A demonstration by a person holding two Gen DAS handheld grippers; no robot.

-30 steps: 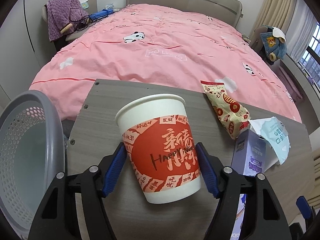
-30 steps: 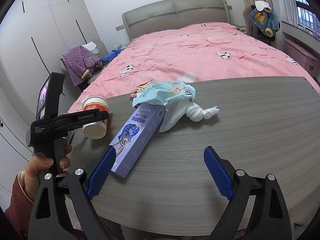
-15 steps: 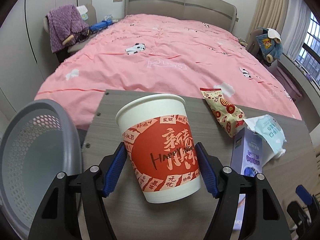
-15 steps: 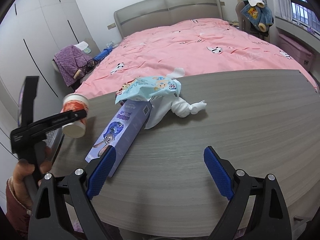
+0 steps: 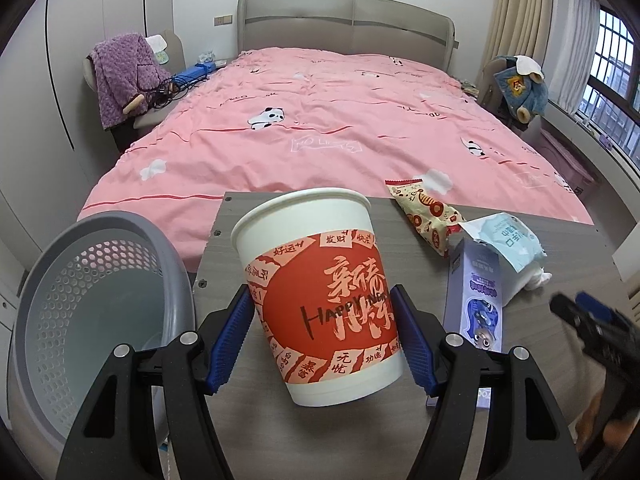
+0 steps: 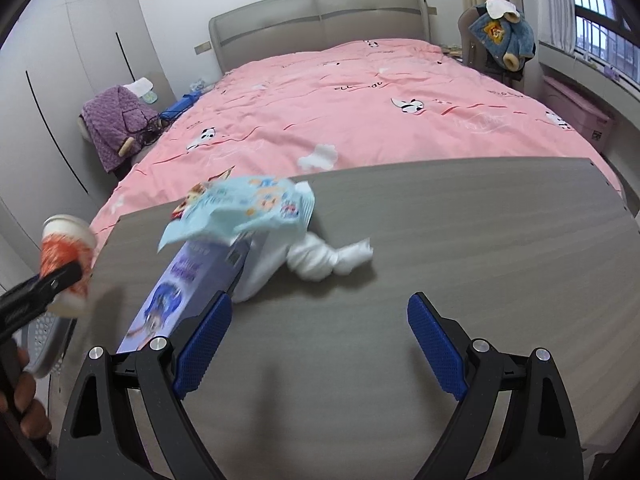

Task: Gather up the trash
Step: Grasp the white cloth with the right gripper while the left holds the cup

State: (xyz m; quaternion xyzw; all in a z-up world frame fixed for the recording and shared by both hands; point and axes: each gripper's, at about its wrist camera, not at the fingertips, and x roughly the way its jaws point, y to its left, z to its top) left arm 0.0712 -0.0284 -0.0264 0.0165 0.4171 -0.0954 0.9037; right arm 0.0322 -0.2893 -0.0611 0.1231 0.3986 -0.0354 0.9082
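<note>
My left gripper [image 5: 322, 344] is shut on a white paper cup with a red band [image 5: 320, 292], held upright above the left end of the grey table [image 5: 224, 248]. A grey perforated bin [image 5: 92, 304] stands just left of the table. In the right wrist view the cup [image 6: 66, 264] hangs at the far left over the bin's rim [image 6: 46, 344]. My right gripper [image 6: 318, 346] is open over bare tabletop. Ahead of it lie a purple box [image 6: 188, 292], a light blue wrapper [image 6: 240, 208] and a crumpled white tissue [image 6: 324, 258]. A patterned snack packet [image 5: 424, 212] lies beyond the box.
A bed with a pink panda cover [image 5: 320, 120] runs behind the table. A chair with a purple garment [image 5: 120, 76] stands at the back left, another with a blue jacket [image 5: 520, 88] at the right. The right part of the table [image 6: 500, 240] holds nothing.
The left gripper has carried the cup up and to the left, so the bin shows more fully. The right gripper has moved closer to the purple box and tissue.
</note>
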